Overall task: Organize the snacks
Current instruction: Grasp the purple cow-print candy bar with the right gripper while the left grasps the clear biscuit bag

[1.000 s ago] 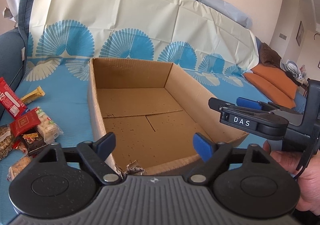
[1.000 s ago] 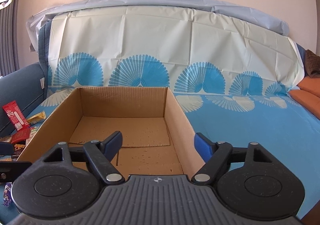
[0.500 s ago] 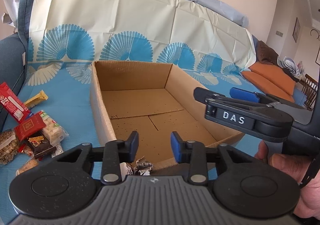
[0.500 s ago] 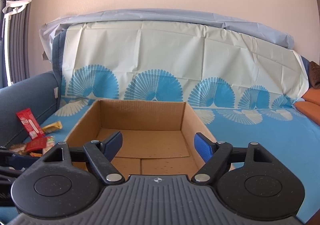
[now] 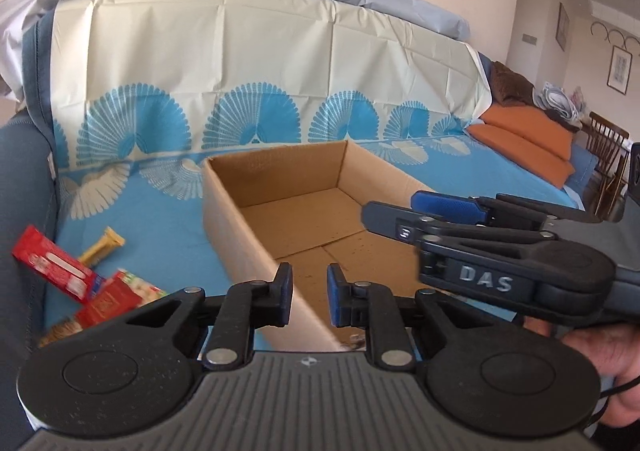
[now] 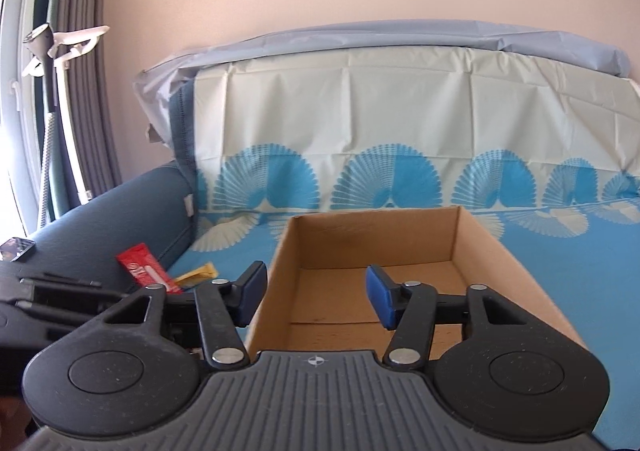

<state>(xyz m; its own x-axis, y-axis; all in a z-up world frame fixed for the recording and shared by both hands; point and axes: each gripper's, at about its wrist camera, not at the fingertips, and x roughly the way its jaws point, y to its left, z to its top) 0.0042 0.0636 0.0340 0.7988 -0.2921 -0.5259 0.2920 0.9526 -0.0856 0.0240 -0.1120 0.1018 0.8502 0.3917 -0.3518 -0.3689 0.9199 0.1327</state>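
Note:
An empty cardboard box (image 5: 228, 219) stands on the blue-patterned sofa cover, its left wall (image 6: 280, 271) also in the right wrist view. Left of it lie snacks: a red packet (image 5: 52, 269), a yellow bar (image 5: 102, 247), a small red box (image 5: 112, 301) and a bag of pale pieces (image 5: 144, 285). My left gripper (image 5: 310, 293) hovers over the box's near left wall. Its jaws are closing to a narrow gap, with nothing pressed between the pads. My right gripper (image 6: 316, 287) hangs above the box's near end, jaws closing around nothing. It reaches in from the right (image 5: 400, 211).
A dark blue armrest (image 6: 100, 227) with a phone (image 6: 16, 249) on it bounds the snacks on the left. Orange cushions (image 5: 528, 139) and a wooden chair (image 5: 608, 155) sit far right. A hand (image 5: 600, 347) holds the right tool. The red packet (image 6: 146, 269) leans on the armrest.
Both grippers have pulled back and risen, so the box looks smaller and farther. The left jaws went from wide to a narrow gap. The right jaws narrowed in the last half second.

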